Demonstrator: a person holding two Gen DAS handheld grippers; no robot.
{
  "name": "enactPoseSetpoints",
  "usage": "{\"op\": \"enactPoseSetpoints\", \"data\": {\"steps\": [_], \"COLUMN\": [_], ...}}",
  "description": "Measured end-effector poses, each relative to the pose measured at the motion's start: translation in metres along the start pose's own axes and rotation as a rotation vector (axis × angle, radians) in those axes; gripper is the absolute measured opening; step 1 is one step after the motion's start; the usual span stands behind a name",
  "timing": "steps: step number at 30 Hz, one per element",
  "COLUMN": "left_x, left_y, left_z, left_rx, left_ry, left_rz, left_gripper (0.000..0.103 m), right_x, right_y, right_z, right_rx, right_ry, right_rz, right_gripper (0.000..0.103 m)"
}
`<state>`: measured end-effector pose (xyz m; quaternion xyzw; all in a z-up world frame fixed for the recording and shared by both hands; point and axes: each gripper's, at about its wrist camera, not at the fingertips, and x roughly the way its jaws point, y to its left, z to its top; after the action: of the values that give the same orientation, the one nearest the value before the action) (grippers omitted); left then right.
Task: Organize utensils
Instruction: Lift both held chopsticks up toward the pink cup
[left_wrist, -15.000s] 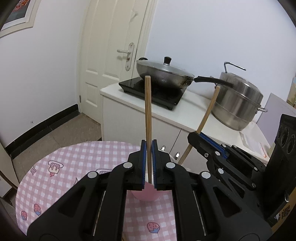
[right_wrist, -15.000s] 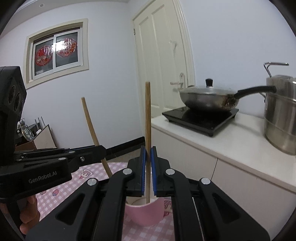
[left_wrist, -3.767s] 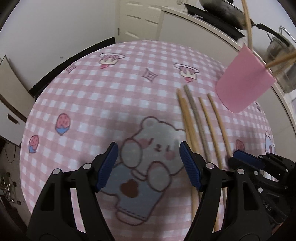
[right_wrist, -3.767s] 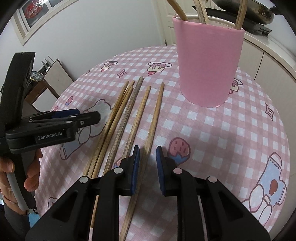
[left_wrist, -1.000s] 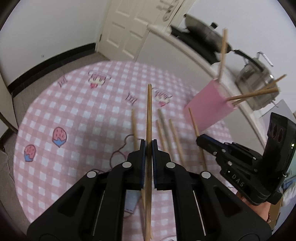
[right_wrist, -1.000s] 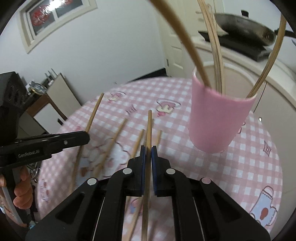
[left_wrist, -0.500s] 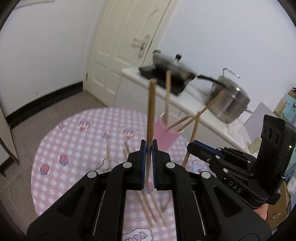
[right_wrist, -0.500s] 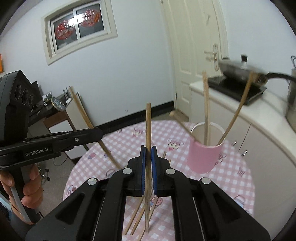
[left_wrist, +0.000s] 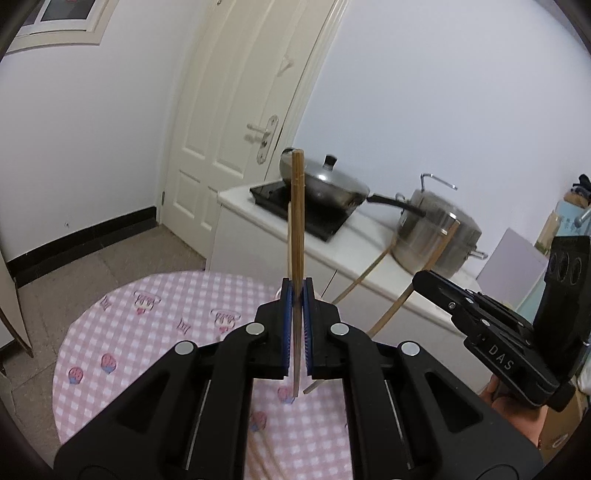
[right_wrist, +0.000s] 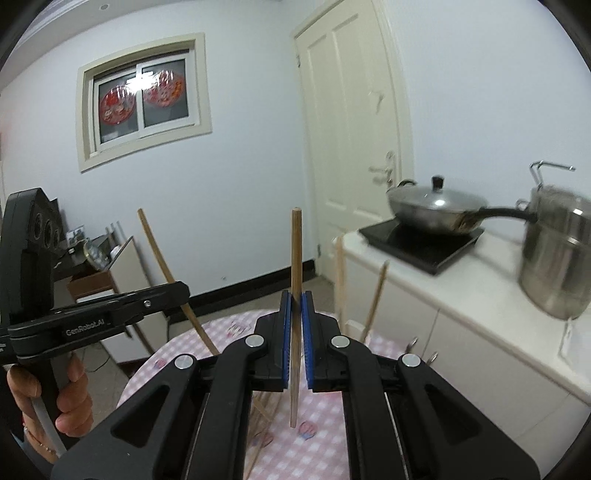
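Both grippers have come up off the table since a second ago, when the sticks were low over the pink checked cloth. Now each chopstick is lifted clear, so I'd say the pick-up is done and the drop into the cup is what's left.

Left to right: the left gripper (left_wrist: 297, 325) is clamped tight on a chopstick (left_wrist: 297, 221), which stands almost dead upright, long axis running 12 to 6, top end at 12 in front of the wok (left_wrist: 325, 182), bottom tip hanging just above the table (left_wrist: 147, 314).

The right gripper (right_wrist: 295, 332) is pinched shut on the other chopstick (right_wrist: 295, 266), same deal: vertical, top at 12, lower tip dangling over the cloth.

The cup itself is hidden behind the jaws in both views; only the sticks already in it (right_wrist: 373, 295) poke up at about 1 o'clock. A few loose chopsticks (right_wrist: 262, 410) lie on the table at 6–7 o'clock.
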<state>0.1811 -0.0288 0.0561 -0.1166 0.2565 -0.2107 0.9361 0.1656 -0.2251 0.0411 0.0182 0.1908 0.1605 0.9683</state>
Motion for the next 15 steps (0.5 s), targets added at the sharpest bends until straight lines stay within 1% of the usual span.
{"op": "enactPoseSetpoints", "data": {"steps": [3, 8, 12, 15], "left_x": [0.006, 0.017, 0.035, 0.052], "left_y": [-0.012, -0.035, -0.044, -0.046], "left_z": [0.012, 0.027, 0.033, 0.034], "left_rx": [-0.006, 0.012, 0.018, 0.024], "left_ry": [-0.038, -0.14, -0.185, -0.185], "left_rz": [-0.008, 0.016, 0.045, 0.068], "left_gripper": [0.006, 0.006, 0.006, 0.006], "right_x": [0.002, 0.008, 0.016, 0.025], "right_y": [-0.005, -0.011, -0.017, -0.021], "right_z": [0.009, 0.019, 0.024, 0.026], "right_rx": [-0.005, -0.028, -0.028, -0.034], "right_ry": [-0.038, -0.106, -0.149, -0.168], "right_rz": [-0.024, -0.072, -0.092, -0.105], "right_gripper": [0.005, 0.005, 0.005, 0.004]}}
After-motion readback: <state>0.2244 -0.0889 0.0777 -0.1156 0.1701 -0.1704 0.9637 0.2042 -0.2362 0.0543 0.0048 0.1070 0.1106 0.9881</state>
